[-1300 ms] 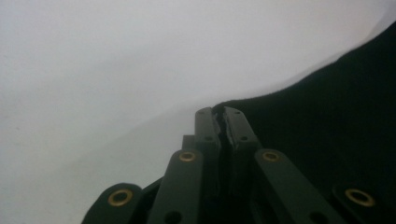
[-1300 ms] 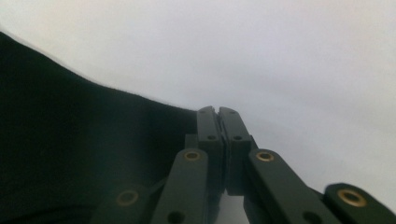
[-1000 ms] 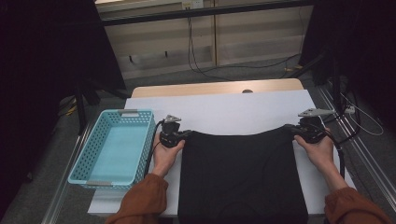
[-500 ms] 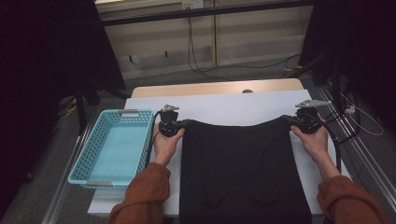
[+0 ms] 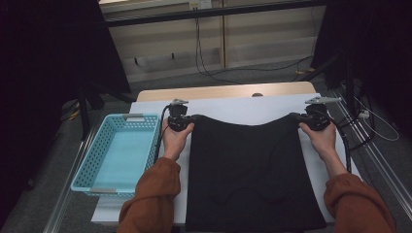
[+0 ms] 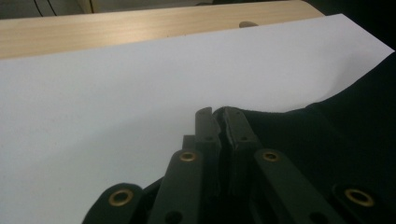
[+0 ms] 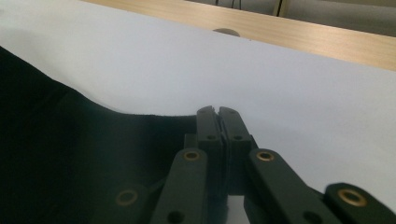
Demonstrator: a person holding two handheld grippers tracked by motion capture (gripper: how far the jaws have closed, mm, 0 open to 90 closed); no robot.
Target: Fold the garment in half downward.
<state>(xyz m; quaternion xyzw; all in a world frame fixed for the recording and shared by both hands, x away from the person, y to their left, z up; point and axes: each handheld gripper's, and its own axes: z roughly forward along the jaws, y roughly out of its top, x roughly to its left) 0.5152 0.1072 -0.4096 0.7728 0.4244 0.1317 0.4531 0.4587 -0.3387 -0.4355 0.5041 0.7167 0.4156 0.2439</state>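
A black cloth (image 5: 248, 170) lies spread on the white table cover (image 5: 243, 104), reaching from mid-table to the near edge. My left gripper (image 5: 194, 118) is shut on the cloth's far left corner, and my right gripper (image 5: 294, 116) is shut on its far right corner. The far hem sags slightly between them. In the left gripper view the jaws (image 6: 218, 116) pinch the cloth edge (image 6: 327, 140) just above the white cover. The right gripper view shows the jaws (image 7: 218, 114) closed on the hem of the cloth (image 7: 70, 154).
A light blue plastic basket (image 5: 92, 153) stands empty at the left of the table, close to my left forearm. A bare wooden strip (image 5: 223, 92) runs along the far table edge. Cables lie on the floor beyond.
Both hands have moved away from the person toward the far side of the table, drawing the cloth's far edge along with them. The cloth now lies longer and flatter.
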